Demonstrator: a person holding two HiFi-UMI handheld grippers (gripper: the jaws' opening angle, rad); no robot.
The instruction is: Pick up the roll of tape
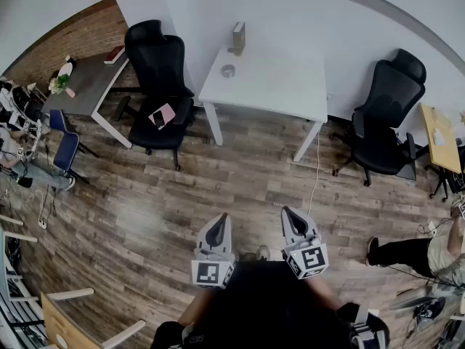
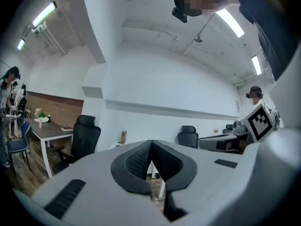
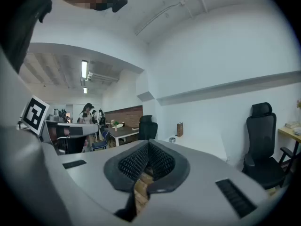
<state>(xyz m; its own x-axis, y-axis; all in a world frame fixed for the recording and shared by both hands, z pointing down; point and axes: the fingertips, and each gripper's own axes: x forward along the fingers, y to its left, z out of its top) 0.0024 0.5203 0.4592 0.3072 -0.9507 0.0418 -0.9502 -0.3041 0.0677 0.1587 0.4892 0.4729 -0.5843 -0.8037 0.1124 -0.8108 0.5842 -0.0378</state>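
While the left gripper [image 1: 218, 224] and right gripper [image 1: 292, 218] are closed empty, the roll of tape [image 1: 228, 70] lies on a table [image 1: 280, 86].

A white desk [image 1: 276, 86] stands on the plank floor [image 1: 218, 187] against the wall. The roll of tape [image 1: 228, 70] lies flat near the desk's left edge. An upright brown box [image 1: 238, 38] stands at the far left corner. Well apart to the left, a grey desk [image 1: 83, 89] bears a red book [image 1: 114, 54] at its far right corner.
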